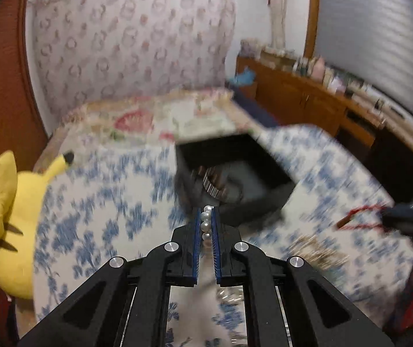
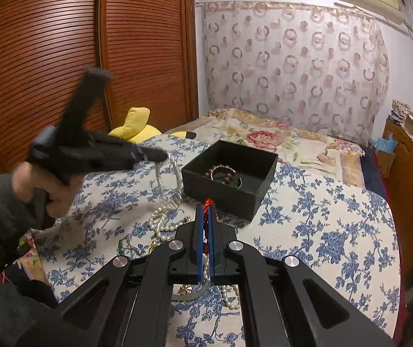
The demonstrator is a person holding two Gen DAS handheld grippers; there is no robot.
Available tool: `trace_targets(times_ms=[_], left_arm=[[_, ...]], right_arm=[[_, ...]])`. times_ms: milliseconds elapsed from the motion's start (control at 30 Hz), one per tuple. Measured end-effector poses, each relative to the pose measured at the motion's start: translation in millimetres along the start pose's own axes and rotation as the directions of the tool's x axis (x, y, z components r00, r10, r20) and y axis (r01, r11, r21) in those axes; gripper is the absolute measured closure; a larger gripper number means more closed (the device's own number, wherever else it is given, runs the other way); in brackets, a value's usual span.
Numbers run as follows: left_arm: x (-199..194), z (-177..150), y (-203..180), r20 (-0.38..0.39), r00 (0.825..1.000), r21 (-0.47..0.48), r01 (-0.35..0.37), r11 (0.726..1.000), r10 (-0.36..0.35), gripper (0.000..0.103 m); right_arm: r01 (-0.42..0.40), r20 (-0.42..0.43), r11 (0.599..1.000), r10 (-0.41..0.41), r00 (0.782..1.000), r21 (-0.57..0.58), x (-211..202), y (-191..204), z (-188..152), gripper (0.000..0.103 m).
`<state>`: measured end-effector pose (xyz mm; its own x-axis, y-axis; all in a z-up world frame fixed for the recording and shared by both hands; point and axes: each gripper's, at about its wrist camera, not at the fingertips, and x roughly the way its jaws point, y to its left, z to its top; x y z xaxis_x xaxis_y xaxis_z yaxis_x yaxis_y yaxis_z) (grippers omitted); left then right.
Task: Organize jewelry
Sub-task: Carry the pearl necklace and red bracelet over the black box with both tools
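Blue-padded black fingers of my left gripper (image 1: 205, 217) fill the bottom of the left wrist view, closed down to a narrow gap on a white pearl necklace (image 1: 205, 225); several pearls sit in a row between the pads. Just beyond the fingertips stands the open square black jewelry box (image 1: 267, 159), resting on the blue-and-white floral bedspread (image 1: 105, 217). Inside the box I see a metal link bracelet (image 1: 212, 183) (the frame is heavily blurred, so other contents are unclear). At the right edge, my right gripper (image 1: 408, 217) carries a red cord (image 1: 359, 217). A yellow plush toy (image 1: 15, 217) lies at the left edge of the bed.

Right wrist view: my right gripper's (image 2: 205, 208) jaws are almost fully closed on the red cord (image 2: 208, 204), which pokes out at the fingertips, just short of the box's (image 2: 220, 193) near wall. The box holds dark beads and a thin bangle. To the left, my left gripper (image 2: 151, 154) is raised above the bedspread (image 2: 322, 231), and the pearl necklace (image 2: 166, 196) hangs from it down to a heap on the cloth.
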<state>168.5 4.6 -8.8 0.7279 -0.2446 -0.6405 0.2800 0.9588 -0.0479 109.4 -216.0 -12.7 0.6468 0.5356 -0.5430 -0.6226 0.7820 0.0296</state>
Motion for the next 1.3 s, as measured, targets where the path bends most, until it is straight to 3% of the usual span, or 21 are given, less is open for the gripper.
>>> trace_targets(times_ms=[233,800,1033,1300], left_arm=[[-42,44,-17,0.130,0.991,0.020,0.016,1.000,-0.019,0.097],[-66,133,-29,0.273,0.961,0.062,0.026,0.998,-0.042,0.097],[-32,144,-14,0.237,0.971,0.044,0.025,0.999,-0.035,0.097],[27,124,2,0.143,0.989,0.024,0.032,0.999,-0.035,0.097]], right_arm=[[0.005,0.049,1.000,-0.004,0.999,-0.019,-5,-4,24,0.099],[0.010,0.142,0.998,0.000,0.990,-0.068,10,-24,84,0.099],[-0.010,0.108,0.997,0.018,0.994,-0.071,43,-39,95,0.099],[-0.031,0.051,0.998,0.034,0.998,-0.058,88,-54,88,0.099]])
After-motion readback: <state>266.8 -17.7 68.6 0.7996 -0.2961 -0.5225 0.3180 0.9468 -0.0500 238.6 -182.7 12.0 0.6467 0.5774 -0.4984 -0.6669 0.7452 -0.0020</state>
